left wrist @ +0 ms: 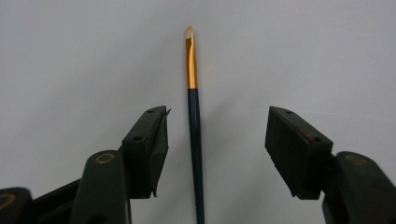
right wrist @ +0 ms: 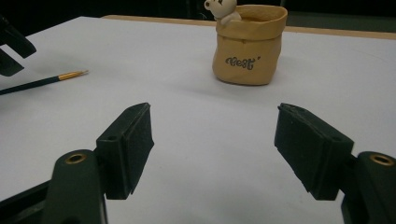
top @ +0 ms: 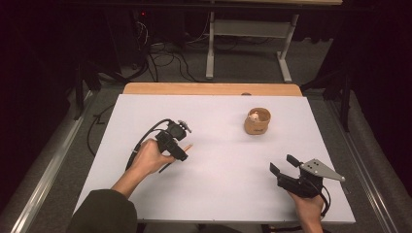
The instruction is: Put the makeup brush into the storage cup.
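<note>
Left claw (left wrist: 212,154) spread, straddling paintbrush (left wrist: 195,140) flat on tabletop (left wrist: 70,56), pads not touching. Advice: centre handle, close squarely, lift level. Right claw (right wrist: 215,154) spread, empty, near pouch (right wrist: 249,44).

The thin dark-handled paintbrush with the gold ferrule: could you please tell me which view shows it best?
The left gripper view: the thin dark-handled paintbrush lies close, between open jaws, untouched. The right gripper view shows it far off; the high view shows just its tip.
</note>
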Demonstrator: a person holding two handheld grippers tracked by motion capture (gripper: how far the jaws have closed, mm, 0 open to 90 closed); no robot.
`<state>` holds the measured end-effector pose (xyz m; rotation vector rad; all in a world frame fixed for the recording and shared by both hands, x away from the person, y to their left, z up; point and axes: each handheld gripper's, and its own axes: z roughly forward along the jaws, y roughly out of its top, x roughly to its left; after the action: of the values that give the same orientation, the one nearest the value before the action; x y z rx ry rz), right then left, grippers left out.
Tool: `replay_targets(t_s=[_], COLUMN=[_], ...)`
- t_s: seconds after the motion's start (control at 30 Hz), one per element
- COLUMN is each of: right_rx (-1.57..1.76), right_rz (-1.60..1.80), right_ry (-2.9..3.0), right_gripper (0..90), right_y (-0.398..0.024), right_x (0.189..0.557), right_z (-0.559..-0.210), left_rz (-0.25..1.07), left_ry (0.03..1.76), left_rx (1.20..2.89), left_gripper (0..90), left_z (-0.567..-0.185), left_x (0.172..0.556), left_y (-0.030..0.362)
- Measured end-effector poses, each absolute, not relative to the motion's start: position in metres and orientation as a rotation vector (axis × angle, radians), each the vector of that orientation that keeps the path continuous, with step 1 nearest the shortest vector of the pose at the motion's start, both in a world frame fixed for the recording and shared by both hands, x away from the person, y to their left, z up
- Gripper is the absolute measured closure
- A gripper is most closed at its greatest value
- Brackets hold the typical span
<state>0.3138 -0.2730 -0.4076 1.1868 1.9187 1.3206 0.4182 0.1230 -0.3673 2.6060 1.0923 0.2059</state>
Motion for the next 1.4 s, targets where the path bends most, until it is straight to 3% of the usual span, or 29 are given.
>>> replay_targets(t_s=[0.63, 1.4], right_rx=[1.186, 1.186], right_rz=[1.323, 1.323], right_ry=[1.918, 1.918], right_gripper=[29.7, 29.8], right_y=[-0.273, -0.273], right_x=[0.314, 0.314], right_z=[-0.408, -0.408], left_rz=[0.115, 0.081], left_ry=[1.166, 1.228], left_rx=[2.625, 2.631], left_gripper=[45.7, 63.6], left_z=[-0.388, -0.399], left_x=[0.421, 0.423], left_y=[0.133, 0.141])
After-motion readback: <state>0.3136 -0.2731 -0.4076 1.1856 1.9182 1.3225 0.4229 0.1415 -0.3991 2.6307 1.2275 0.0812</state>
